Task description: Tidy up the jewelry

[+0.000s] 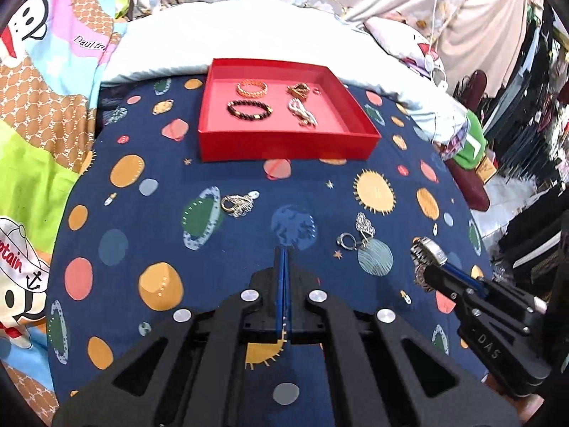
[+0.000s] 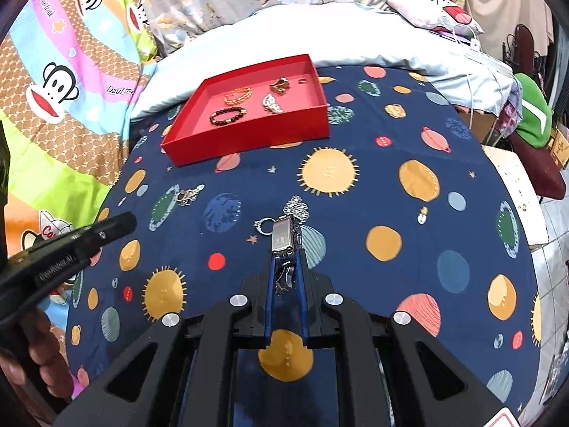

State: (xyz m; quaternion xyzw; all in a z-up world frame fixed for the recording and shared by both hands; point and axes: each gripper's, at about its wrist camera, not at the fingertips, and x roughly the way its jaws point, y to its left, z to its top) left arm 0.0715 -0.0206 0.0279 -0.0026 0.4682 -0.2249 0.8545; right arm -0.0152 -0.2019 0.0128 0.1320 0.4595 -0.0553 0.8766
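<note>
A red tray (image 1: 284, 146) (image 2: 249, 138) lies at the far side of the planet-print bedspread. It holds a gold bangle (image 1: 251, 89), a dark bead bracelet (image 1: 249, 109), a brown piece (image 1: 298, 90) and a silver chain (image 1: 302, 113). My right gripper (image 2: 286, 259) is shut on a silver metal watch (image 2: 283, 240), held above the bedspread; it also shows in the left wrist view (image 1: 428, 254). My left gripper (image 1: 283, 249) is shut and empty. A silver brooch (image 1: 237, 205), a ring (image 1: 345, 240) and a filigree earring (image 1: 365, 226) lie loose on the bedspread.
A white folded duvet (image 1: 227, 32) lies behind the tray. Cartoon-print bedding (image 1: 39, 106) rises on the left. A green and maroon bundle (image 1: 469, 153) and clutter stand off the bed's right edge.
</note>
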